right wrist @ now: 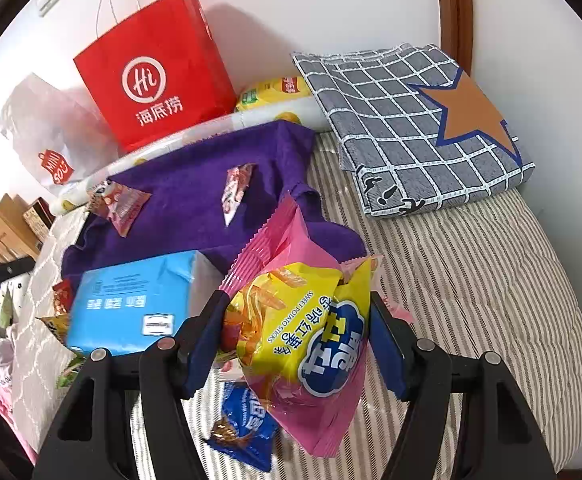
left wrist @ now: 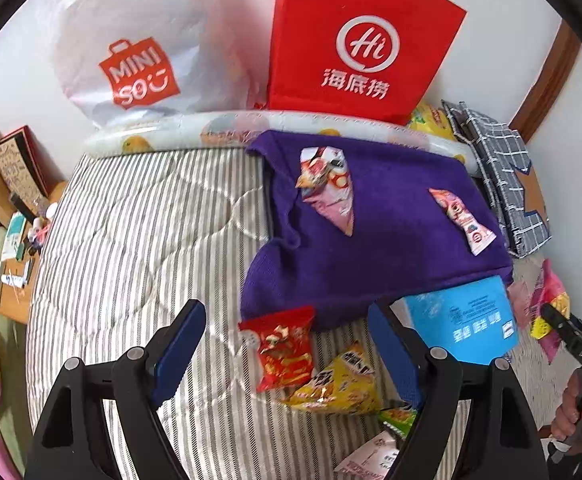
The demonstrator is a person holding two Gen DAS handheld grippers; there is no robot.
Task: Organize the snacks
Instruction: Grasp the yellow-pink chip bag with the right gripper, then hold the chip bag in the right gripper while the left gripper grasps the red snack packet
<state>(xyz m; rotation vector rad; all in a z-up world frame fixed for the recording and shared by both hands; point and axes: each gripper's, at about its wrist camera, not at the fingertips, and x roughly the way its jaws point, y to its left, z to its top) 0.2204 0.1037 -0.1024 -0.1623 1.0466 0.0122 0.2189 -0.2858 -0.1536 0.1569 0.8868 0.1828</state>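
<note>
1. Right tool (right wrist: 297,340): clenched on a pink-and-yellow sweet potato stick bag (right wrist: 303,344), blue pads pressing both sides, bag lifted off the striped bed (right wrist: 491,280).
2. Left tool (left wrist: 287,354): released, jaws wide apart, nothing between the pads; poised above a red snack packet (left wrist: 281,346) and a yellow snack packet (left wrist: 337,384) lying side by side on the bed.
3. Under the lifted bag: a dark blue snack packet (right wrist: 245,428) on the bed.
4. Just left of the right tool: a light blue pack (right wrist: 131,304), resting partly on a purple cloth (right wrist: 195,196).
5. On the purple cloth: two small pink snack packets (left wrist: 327,188) (left wrist: 463,220), well apart.
6. At the head of the bed, against the wall: a red paper bag (right wrist: 155,76) upright, a white plastic bag (right wrist: 47,136) beside it.
7. Right of the cloth: a folded grey checked fabric (right wrist: 403,128) with an orange star.
8. At the right edge of the left view: a hand (left wrist: 575,412) gripping a black handle.
</note>
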